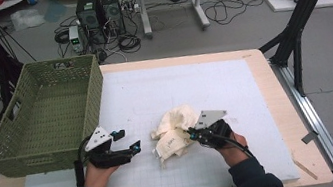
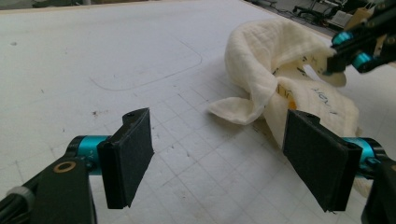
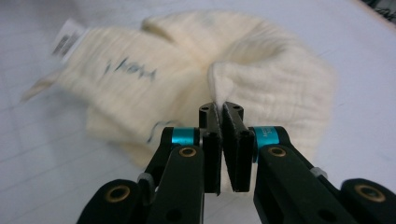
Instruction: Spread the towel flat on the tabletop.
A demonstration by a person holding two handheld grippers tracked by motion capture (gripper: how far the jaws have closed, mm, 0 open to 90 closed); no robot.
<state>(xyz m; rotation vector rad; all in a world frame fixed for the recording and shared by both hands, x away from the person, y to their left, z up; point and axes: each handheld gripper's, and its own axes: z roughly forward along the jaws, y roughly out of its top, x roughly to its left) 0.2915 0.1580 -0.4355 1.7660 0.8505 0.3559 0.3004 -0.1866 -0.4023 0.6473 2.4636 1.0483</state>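
Cream cloth (image 1: 176, 131) crumpled mid-desk (image 1: 251, 67) on the white mat. Right gripper (image 3: 220, 109) jaws pinched tight on a cloth fold; left gripper (image 2: 224, 154) jaws wide, empty, just beside it. Lift the pinched edge slow, left should grab a far corner before spreading

Crumpled cream cloth (image 1: 176, 131), edge pinched
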